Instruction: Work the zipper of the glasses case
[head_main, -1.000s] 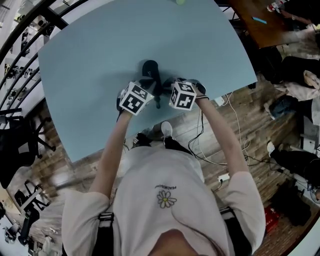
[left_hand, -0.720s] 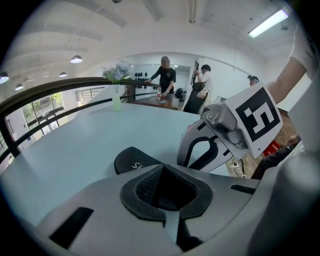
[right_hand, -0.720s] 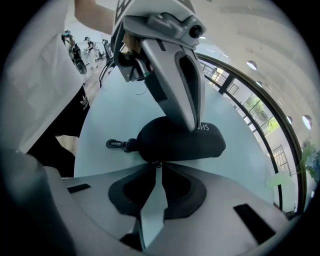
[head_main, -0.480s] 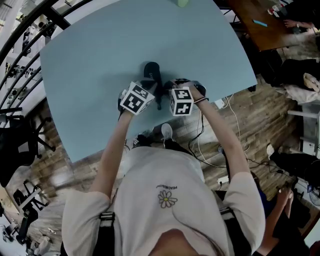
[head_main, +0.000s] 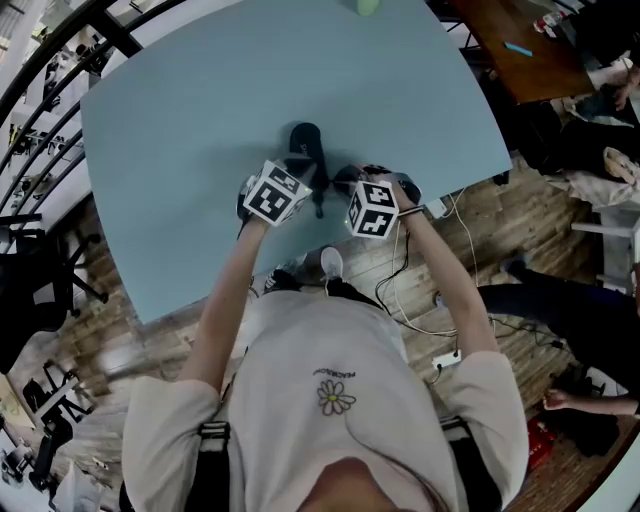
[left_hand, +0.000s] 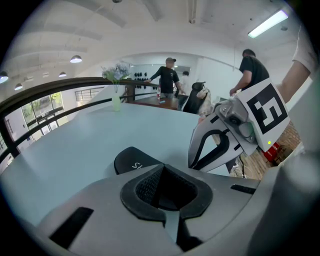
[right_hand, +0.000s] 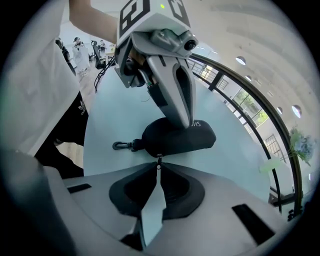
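Note:
The black glasses case lies on the light blue table, close to its near edge. My left gripper is shut, and its tips rest on the top of the case. My right gripper stands at the case's long side. Its jaws have just been closing and now pinch the small zipper pull at their tips. A clip sticks out from the case's end. From the left gripper view only a corner of the case shows beyond the closed left gripper.
The table's near edge runs just under my hands, with wooden floor and cables below it. A green vase stands at the far edge. A curved railing runs on the left. People stand by a brown table on the right.
The right gripper has tilted and shifted slightly toward me and to the right. The left gripper and the case have stayed put.

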